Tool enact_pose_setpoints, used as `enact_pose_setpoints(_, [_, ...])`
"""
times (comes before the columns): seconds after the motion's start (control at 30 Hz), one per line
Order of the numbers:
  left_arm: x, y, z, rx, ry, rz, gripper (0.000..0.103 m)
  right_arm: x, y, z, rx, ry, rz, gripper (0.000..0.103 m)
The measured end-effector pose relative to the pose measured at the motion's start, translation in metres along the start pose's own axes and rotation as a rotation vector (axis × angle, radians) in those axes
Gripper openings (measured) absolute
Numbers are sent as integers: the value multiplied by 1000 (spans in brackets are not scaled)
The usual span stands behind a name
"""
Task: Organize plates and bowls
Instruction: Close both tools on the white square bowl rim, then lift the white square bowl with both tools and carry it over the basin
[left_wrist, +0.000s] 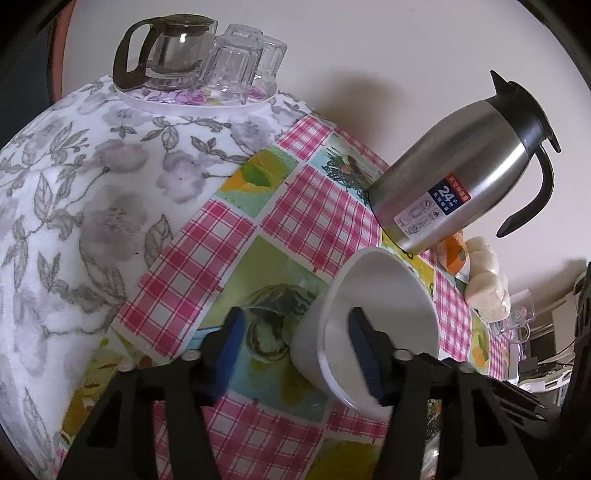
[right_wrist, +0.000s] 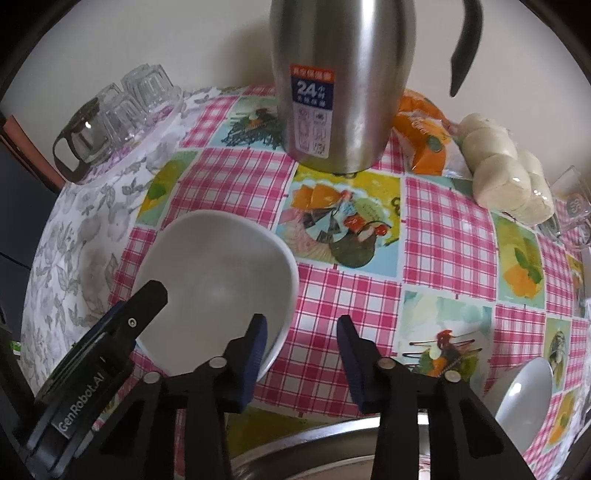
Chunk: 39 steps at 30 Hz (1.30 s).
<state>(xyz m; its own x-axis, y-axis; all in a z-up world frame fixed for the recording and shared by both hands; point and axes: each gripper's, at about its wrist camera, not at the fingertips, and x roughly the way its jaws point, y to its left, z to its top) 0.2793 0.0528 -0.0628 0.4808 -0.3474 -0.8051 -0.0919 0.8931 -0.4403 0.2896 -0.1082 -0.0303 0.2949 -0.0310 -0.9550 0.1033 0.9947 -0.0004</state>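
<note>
A white bowl (left_wrist: 384, 295) sits on the checked tablecloth; it also shows in the right wrist view (right_wrist: 218, 273). My left gripper (left_wrist: 295, 350) is open, its right finger inside the bowl and its left finger outside the wall, so the jaws straddle the rim. My left gripper's finger shows in the right wrist view (right_wrist: 122, 325) at the bowl's left rim. My right gripper (right_wrist: 301, 358) is open and empty, just right of the bowl. A second white dish (right_wrist: 524, 402) lies at the lower right. A metal rim (right_wrist: 303, 446) shows below my right gripper.
A steel thermos jug (right_wrist: 340, 81) stands behind the bowl. A white tray with a glass teapot (left_wrist: 166, 51) and upturned glasses (left_wrist: 243, 59) stands far left. Wrapped buns (right_wrist: 506, 170), an orange packet (right_wrist: 424, 136) and glass mugs (right_wrist: 572, 210) lie at the right.
</note>
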Motion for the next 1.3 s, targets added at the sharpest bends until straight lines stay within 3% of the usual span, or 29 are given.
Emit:
enact_pose_setpoints(0.27, [10,1,-4,10,30,-5,38,10,9,2,-25,26,-14,25])
enact_pose_setpoints(0.43, [13,1,-5,5,42,-16,37,13,16,3,-50,37,-17,16])
enact_pose_setpoints(0.6, [15,2,-4,0,40,-28,36,17,16,1,-37,37,-17,16])
enact_pose_setpoints(0.7, [14,2,-4,3,38,-67,20,19,18,2,-35,47,-17,17])
enact_pose_setpoints(0.73, [14,1,-4,10,38,-67,19,19,18,3,-37,47,-14,16])
enact_pose_setpoints(1.0, [5,-4,-5,32,18,-90,18,3,18,0,-29,3,-21,16])
enact_pose_setpoints(1.3, [-41,-22,-6,66,-64,-127,18,-43,14,-11,-32,-98,2,16])
